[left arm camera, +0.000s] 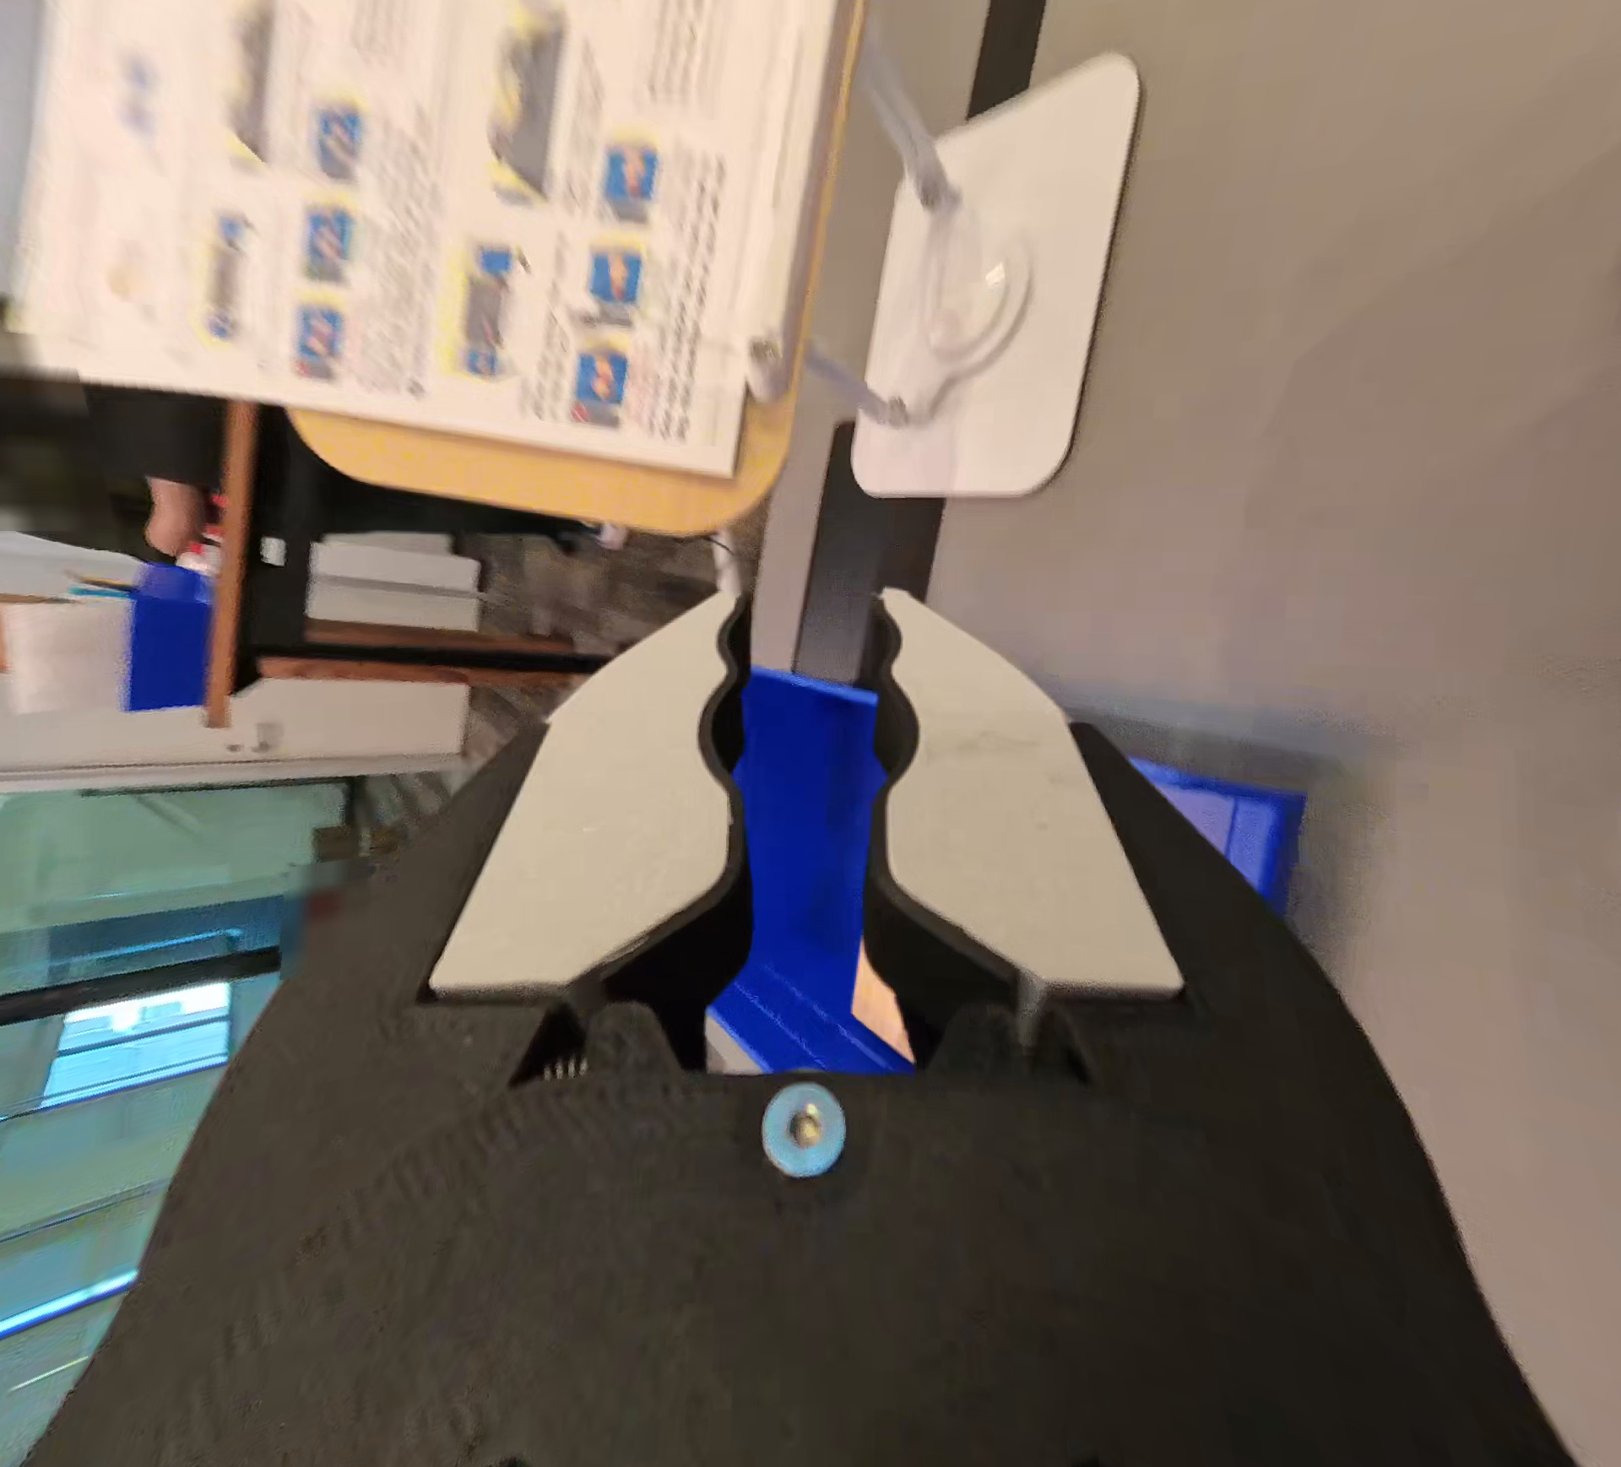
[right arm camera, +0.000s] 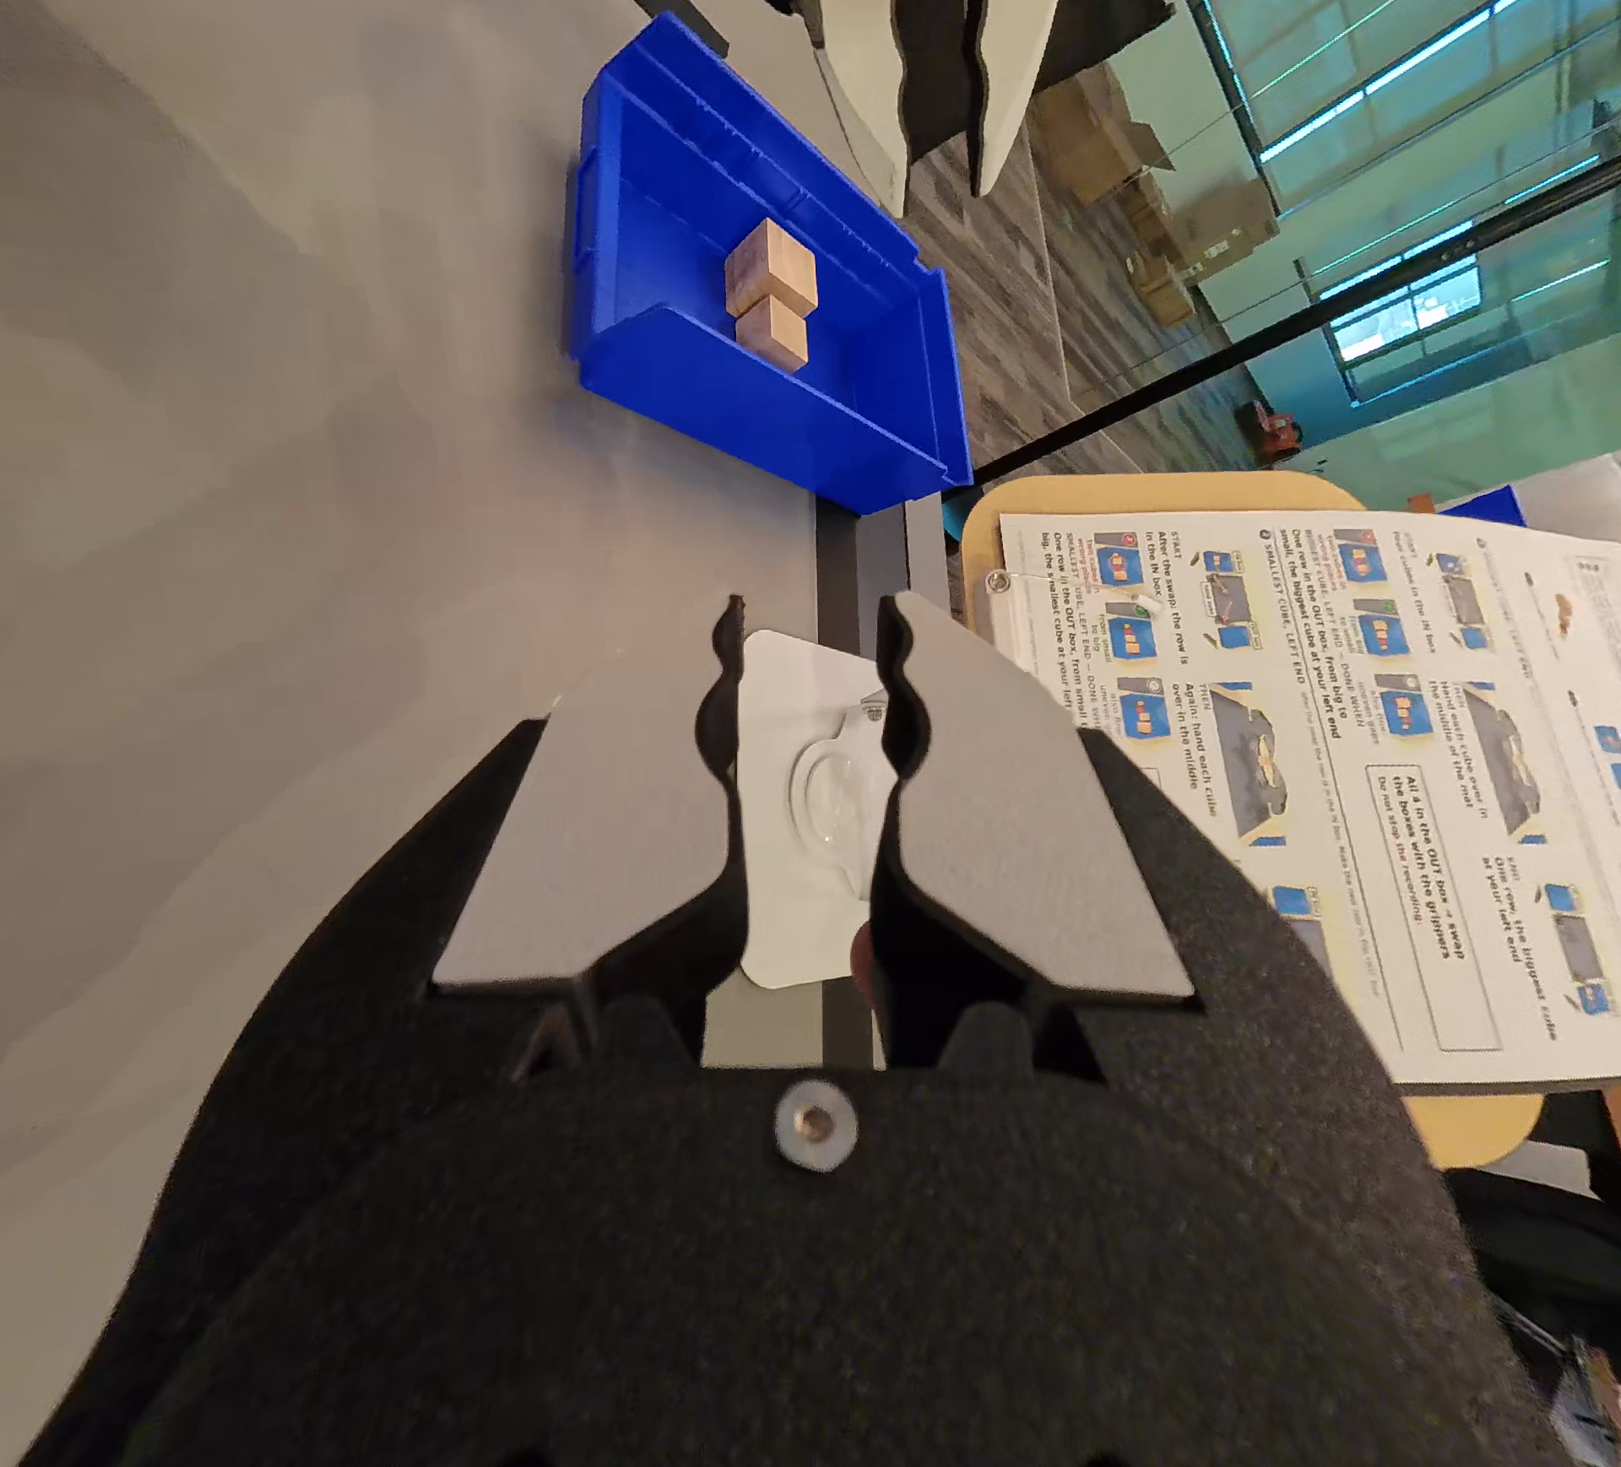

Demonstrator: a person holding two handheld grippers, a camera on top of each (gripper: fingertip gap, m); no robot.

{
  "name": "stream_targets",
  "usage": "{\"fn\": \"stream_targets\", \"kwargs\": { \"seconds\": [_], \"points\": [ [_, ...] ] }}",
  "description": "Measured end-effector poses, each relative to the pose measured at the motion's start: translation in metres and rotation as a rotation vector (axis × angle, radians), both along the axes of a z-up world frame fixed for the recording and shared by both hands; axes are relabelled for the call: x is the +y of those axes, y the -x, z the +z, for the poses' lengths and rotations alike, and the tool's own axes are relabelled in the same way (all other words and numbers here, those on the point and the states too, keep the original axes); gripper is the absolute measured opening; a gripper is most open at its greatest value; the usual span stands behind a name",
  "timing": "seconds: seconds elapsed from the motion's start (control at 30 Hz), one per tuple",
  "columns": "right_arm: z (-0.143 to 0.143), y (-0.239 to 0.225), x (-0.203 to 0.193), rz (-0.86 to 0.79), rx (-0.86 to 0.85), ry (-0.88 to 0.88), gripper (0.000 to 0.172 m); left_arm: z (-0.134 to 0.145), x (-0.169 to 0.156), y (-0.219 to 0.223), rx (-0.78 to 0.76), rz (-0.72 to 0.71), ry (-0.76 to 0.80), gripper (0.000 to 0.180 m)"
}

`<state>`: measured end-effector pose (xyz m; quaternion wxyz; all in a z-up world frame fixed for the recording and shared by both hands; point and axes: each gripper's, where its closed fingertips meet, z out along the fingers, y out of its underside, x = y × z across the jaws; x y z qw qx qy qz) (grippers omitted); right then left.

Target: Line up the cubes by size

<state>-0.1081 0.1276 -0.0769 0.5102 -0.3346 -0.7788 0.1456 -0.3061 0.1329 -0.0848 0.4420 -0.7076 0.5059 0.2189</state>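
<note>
A blue bin point(right arm camera: 772, 416) stands on the grey table point(right arm camera: 307, 460) near its edge. Two wooden cubes lie in it, touching: a larger one point(right arm camera: 772, 266) and a smaller one point(right arm camera: 774, 342). My right gripper point(right arm camera: 811, 618) is open and empty, well short of the bin, over a white plate. My left gripper point(left arm camera: 811, 609) is open and empty. It hangs over the blue bin point(left arm camera: 798, 811), whose wall shows between its fingers, with a tan patch point(left arm camera: 881, 1008) low in the gap. The left gripper also shows in the right wrist view point(right arm camera: 946, 188), beside the bin's far side.
A white plate with a clear suction hook point(right arm camera: 789, 723) point(left arm camera: 991, 285) lies by the table's dark edge strip point(right arm camera: 838, 565). A clipboard with a printed sheet point(right arm camera: 1316, 767) point(left arm camera: 439, 153) stands just off the edge. Floor and glass walls point(right arm camera: 1403, 66) lie beyond. The grippers' ends are close to 20 centimeters from one another.
</note>
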Motion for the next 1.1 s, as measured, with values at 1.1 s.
{"fn": "stream_targets", "kwargs": {
  "seconds": [1.1],
  "points": [
    [-0.035, 0.017, -0.007, 0.069, -0.116, 0.038, 0.029, -0.213, 0.045, 0.173, 0.202, 0.238, 0.767, 0.045]
  ]
}}
